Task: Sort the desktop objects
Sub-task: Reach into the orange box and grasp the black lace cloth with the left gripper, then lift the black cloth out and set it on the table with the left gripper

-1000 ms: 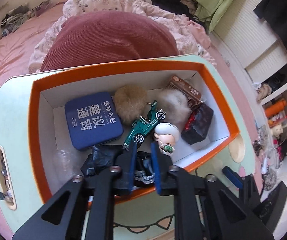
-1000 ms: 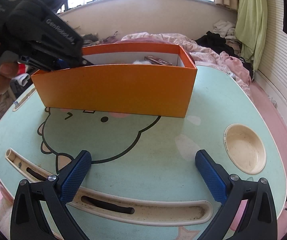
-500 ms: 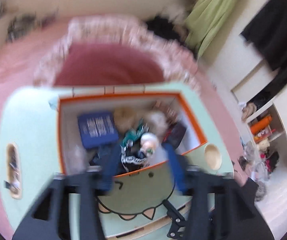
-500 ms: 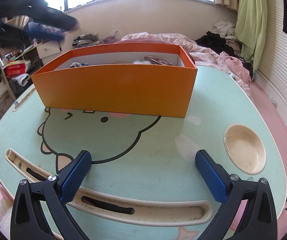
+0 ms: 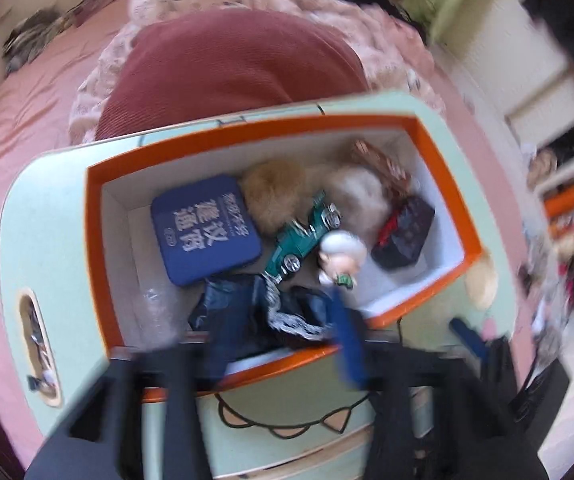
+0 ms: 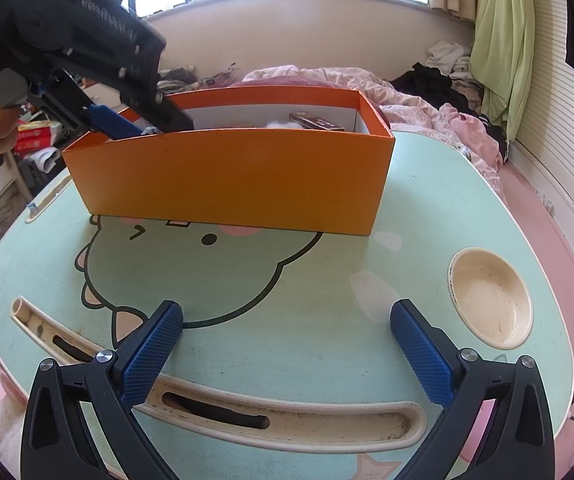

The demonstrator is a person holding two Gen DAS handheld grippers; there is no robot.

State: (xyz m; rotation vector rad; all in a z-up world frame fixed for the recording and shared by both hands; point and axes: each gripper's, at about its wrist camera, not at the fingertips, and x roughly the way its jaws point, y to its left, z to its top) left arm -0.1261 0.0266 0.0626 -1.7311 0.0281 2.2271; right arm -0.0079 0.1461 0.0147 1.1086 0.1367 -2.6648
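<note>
Left gripper (image 5: 283, 332) dips back into orange box (image 6: 227, 176), jaws just closing, seemingly on soft dark cloth bundle (image 5: 247, 304)—light, floppy, pinch a fold; right gripper (image 6: 287, 348) gapes empty.

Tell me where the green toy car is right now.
In the left wrist view, the green toy car lies inside the orange box, between the blue tin and the small figurine.

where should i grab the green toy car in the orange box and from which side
Grip the green toy car across its narrow body between the wheels, coming from above. It lies diagonally, hemmed by the blue tin and the figurine, so a side approach looks blocked.
</note>
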